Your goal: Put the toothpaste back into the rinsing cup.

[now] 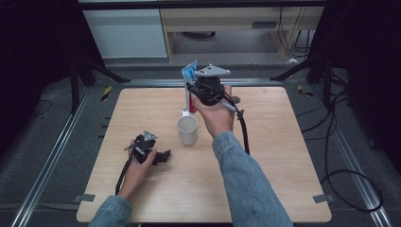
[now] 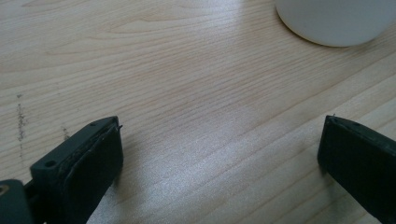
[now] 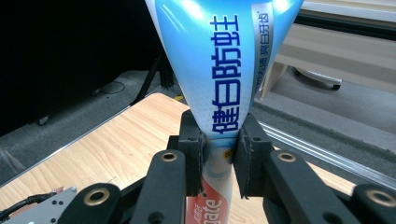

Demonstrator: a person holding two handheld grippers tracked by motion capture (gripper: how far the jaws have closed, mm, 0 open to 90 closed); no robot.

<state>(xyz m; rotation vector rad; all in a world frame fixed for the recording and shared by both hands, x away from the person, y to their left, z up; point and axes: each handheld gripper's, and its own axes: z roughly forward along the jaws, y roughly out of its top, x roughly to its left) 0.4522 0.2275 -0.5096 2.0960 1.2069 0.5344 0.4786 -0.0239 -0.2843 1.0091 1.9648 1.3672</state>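
A toothpaste tube [image 3: 223,84] is clamped between the jaws of the right gripper [image 3: 219,154], as is seen in the right gripper view: the two black pads are pressed against the narrow lower part of the tube, and the wide crimped end, blue and white with printed characters, is spread out above them. A red band of the tube is seen below the pads. In the high view the right gripper [image 1: 204,92] is held by the right hand [image 1: 215,113] over the far middle of the table [image 1: 283,156], with the tube [image 1: 189,75] standing upright, its flat end at the top and its cap end down, close to the tabletop; whether the cap is touching the wood cannot be told.

A white cup [image 1: 187,130] is set upright on the table just near of the tube and to the left of the right hand.

The left gripper [image 1: 163,156] is held low at the near left of the table by the left hand [image 1: 139,163] and is pointed to the right. In the left gripper view its jaws are spread wide apart over bare wood, with nothing between them, and the base of the cup [image 2: 334,21] is seen further off.
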